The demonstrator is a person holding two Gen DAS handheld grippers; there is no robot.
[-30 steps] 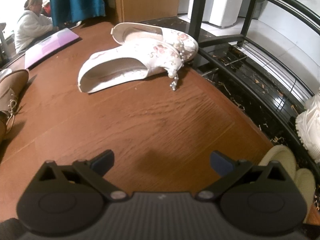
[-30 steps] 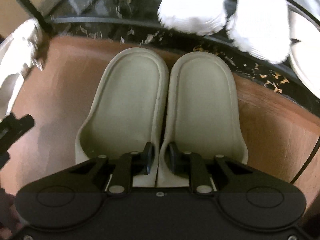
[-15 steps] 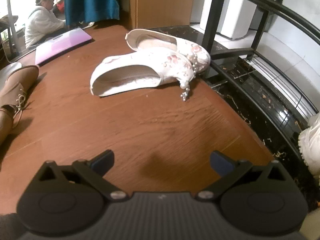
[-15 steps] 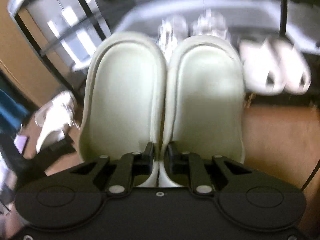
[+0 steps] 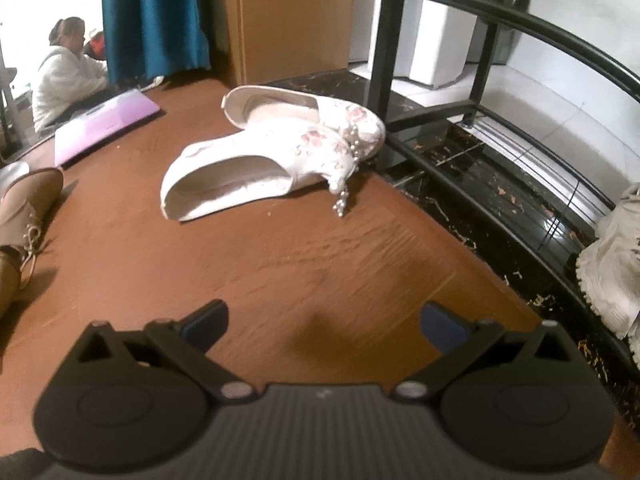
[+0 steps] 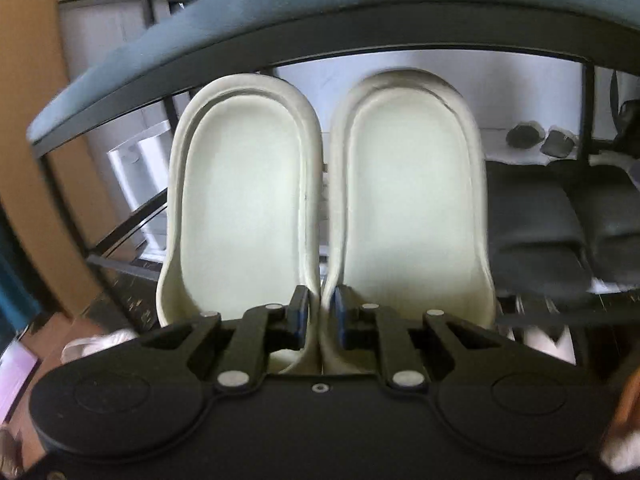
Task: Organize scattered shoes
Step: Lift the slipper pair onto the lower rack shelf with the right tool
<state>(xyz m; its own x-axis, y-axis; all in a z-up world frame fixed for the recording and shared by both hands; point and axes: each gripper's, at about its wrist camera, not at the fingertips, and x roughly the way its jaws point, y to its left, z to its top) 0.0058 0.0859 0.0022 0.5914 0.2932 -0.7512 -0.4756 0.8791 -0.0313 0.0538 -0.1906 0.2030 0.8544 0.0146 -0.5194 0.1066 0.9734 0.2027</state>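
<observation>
In the right wrist view my right gripper (image 6: pixel 321 309) is shut on a pair of pale cream slippers (image 6: pixel 244 196), pinching their two inner walls together near the heels. The pair hangs in the air in front of a black metal shoe rack (image 6: pixel 360 12), soles tilted toward the camera. In the left wrist view my left gripper (image 5: pixel 324 322) stands open over the brown wooden floor (image 5: pixel 280 264), nothing between its fingers. Ahead of it lie two white floral flat shoes (image 5: pixel 260 160) with bead trim, one lying across the other.
A brown lace-up boot (image 5: pixel 24 216) lies at the left edge. White sneakers (image 5: pixel 612 260) sit on the rack's low shelf (image 5: pixel 500 184) at right. A purple folder (image 5: pixel 104 124) and a seated person (image 5: pixel 64 76) are far back. Black slippers (image 6: pixel 560 220) rest on a rack shelf.
My right gripper has lifted the cream slippers off the floor and tipped up; the rack's upper bars now fill its view. The left gripper barely moved.
</observation>
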